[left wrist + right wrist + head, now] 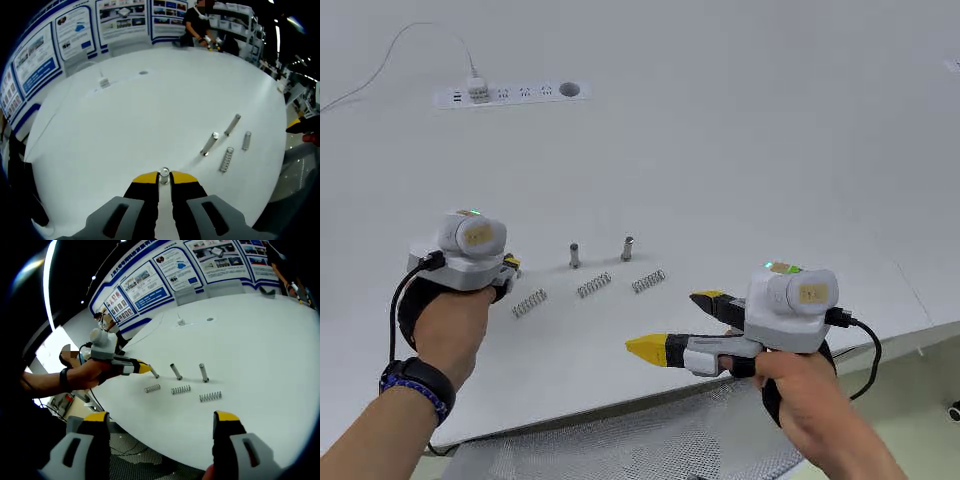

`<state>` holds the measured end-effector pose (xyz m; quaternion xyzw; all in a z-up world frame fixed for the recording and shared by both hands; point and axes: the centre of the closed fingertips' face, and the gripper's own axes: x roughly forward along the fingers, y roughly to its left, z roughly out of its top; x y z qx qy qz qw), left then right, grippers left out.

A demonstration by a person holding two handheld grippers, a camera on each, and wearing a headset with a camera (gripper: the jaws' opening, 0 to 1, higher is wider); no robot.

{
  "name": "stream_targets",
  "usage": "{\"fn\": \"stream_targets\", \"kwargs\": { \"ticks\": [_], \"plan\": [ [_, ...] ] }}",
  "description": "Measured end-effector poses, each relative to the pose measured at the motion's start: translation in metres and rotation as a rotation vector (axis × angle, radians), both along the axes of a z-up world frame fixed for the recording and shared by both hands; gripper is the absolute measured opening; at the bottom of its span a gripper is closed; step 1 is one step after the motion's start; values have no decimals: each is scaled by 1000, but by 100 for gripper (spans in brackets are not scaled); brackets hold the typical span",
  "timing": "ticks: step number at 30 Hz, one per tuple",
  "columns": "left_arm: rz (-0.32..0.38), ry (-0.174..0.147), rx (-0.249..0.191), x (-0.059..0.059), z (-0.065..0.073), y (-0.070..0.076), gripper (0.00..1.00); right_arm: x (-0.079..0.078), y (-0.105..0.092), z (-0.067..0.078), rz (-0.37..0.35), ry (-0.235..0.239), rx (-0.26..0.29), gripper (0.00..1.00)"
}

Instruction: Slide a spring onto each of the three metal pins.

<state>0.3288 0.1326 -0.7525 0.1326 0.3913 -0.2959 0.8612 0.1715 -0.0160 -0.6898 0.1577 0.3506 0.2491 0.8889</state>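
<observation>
Three springs (594, 285) lie in a row on the white table (720, 150), just in front of two upright metal pins (627, 248), and none of them is threaded on. We see the left gripper (164, 178) with its yellow-tipped jaws drawn in against the third pin (164, 174), which stands between the tips at the left end of the pin row. The nearest spring (529, 302) lies just beside that gripper, to its right. We find the right gripper (161, 416) with its jaws spread wide and holding nothing, over the table's near edge. The springs are ahead of it, well apart from its tips. A power strip (510, 93) lies at the table's far side.
</observation>
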Motion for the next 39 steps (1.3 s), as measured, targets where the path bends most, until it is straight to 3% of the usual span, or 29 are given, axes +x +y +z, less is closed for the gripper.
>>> {"fn": "stream_targets", "kwargs": {
  "ticks": [10, 26, 29, 31, 39],
  "plan": [
    [7, 24, -9, -2, -3, 2, 9, 0, 0, 0, 0, -1, 2, 86],
    [18, 67, -40, -10, -2, 6, 26, -2, 1, -2, 3, 2, 5, 86],
    [38, 84, -65, -13, 0, 8, 29, -2, 1, -2, 2, 2, 4, 86],
    [51, 79, -72, -14, 0, 11, 31, -1, 2, -3, 2, 1, 5, 86],
    [57, 103, -78, -30, -4, 23, 36, 2, 5, -4, 14, 0, 2, 86]
  ]
}}
